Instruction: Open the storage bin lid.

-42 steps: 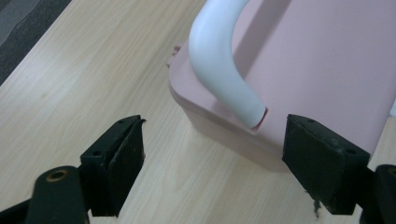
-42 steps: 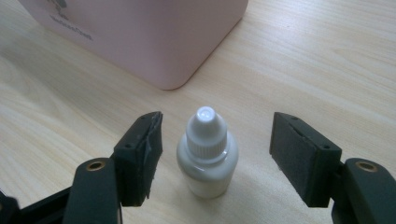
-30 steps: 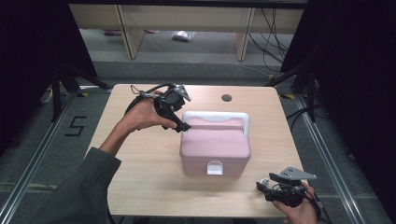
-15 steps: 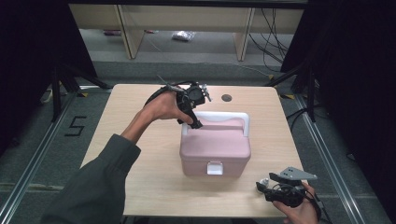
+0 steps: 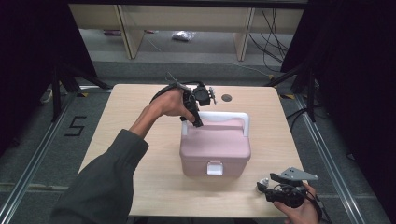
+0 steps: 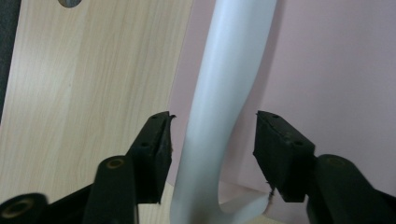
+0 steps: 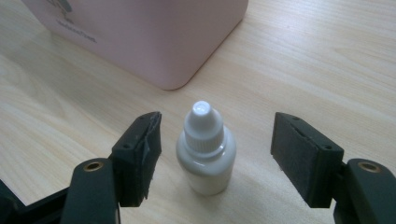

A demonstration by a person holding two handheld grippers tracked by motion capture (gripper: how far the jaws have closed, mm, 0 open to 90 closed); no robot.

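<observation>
The left claw (image 6: 212, 140) has just been closing around the box's (image 5: 215, 149) white handle (image 6: 224, 107) — gaps remain on both sides. The right claw (image 7: 215, 149) stands wide on the tabletop (image 7: 327, 60) — a bottle (image 7: 206, 154) upright between, untouched.

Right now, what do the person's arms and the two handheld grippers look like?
The left gripper is black, with a dark cable looping off it and flat black padded jaws on arms with brass-coloured rivets. The right gripper is black too, topped by a grey three-cornered plate. A dark grey-green long sleeve covers the left arm.
</observation>
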